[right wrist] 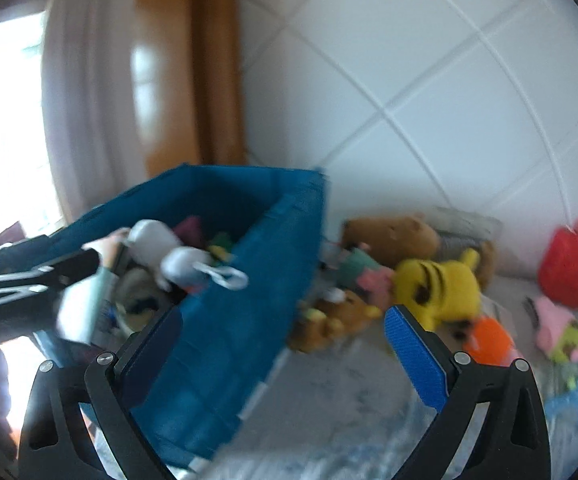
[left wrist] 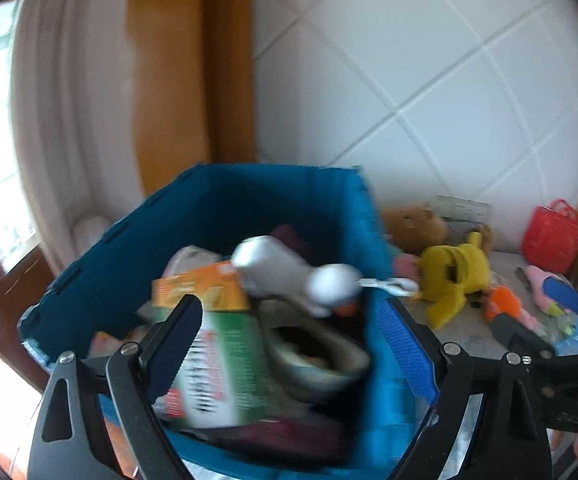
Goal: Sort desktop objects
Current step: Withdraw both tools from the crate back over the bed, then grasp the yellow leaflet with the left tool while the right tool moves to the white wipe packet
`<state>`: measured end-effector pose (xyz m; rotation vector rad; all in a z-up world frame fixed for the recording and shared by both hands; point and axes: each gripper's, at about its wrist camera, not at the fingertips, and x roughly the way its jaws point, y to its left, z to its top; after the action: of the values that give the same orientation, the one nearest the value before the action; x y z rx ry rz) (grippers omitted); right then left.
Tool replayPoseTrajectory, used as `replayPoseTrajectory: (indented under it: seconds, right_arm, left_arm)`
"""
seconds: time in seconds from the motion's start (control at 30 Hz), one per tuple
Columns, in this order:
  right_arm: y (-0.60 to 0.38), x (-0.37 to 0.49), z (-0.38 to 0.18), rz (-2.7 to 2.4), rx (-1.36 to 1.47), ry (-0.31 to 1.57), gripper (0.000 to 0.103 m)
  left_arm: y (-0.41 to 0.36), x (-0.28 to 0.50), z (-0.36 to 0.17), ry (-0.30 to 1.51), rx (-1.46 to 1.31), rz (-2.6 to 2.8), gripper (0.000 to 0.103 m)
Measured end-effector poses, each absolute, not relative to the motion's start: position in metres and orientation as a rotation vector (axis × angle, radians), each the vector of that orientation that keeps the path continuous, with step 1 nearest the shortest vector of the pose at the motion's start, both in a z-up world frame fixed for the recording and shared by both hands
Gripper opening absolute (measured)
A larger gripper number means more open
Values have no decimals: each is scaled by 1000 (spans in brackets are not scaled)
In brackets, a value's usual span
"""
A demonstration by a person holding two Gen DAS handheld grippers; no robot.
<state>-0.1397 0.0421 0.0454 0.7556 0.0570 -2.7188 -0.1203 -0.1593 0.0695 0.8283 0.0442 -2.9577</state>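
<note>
A blue fabric bin (left wrist: 225, 208) holds several items: a white plush toy with a clip (left wrist: 289, 270), an orange and green box (left wrist: 221, 344) and a grey slipper-like item (left wrist: 317, 356). My left gripper (left wrist: 289, 340) is open above the bin, holding nothing. The white plush (right wrist: 169, 256) is above the bin's contents; I cannot tell if it rests on them. My right gripper (right wrist: 281, 344) is open and empty, over the bin's right wall (right wrist: 229, 320). A yellow plush (right wrist: 437, 284), a brown bear (right wrist: 389, 236) and an orange toy (right wrist: 489, 340) lie on the table.
A red basket (right wrist: 573, 268) stands at the back right by the tiled wall. A pink plush (right wrist: 557, 320) and small brown plush toys (right wrist: 337, 316) lie on the pale tabletop (right wrist: 329, 400). A wooden frame and white curtain are behind the bin. The left gripper shows in the right wrist view (right wrist: 49, 276).
</note>
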Motion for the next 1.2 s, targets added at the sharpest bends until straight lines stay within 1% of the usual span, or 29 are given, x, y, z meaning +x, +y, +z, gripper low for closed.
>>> replayPoseTrajectory:
  seconds: [0.13, 0.27, 0.37, 0.5, 0.63, 0.73, 0.9, 1.1, 1.2]
  right_arm:
    - [98, -132, 33, -2780, 794, -11, 103]
    - [165, -123, 24, -2846, 820, -93, 103]
    - [223, -115, 18, -2879, 837, -139, 103]
    - [291, -106, 9, -2891, 858, -159, 103]
    - [350, -101, -5, -2932, 901, -208, 103]
    - [386, -104, -20, -2957, 979, -253, 103]
    - [424, -107, -41, -2987, 1082, -296, 103]
    - [451, -108, -59, -3060, 1178, -243, 103]
    - [467, -108, -75, -3086, 1248, -274, 103]
  left_arm:
    - [-107, -113, 73, 22, 822, -3057, 91]
    - [-39, -110, 65, -29, 847, -3129, 91]
    - [14, -115, 48, -51, 955, -3146, 91]
    - [70, -121, 21, 34, 1107, -3132, 91]
    - [116, -129, -8, 36, 1308, -3072, 91]
    - [140, -135, -22, 12, 1382, -3038, 91]
    - [175, -149, -28, -73, 1379, -3073, 91]
    - [200, -179, -48, -99, 1416, -3151, 91]
    - [212, -193, -65, -113, 1470, -3142, 91]
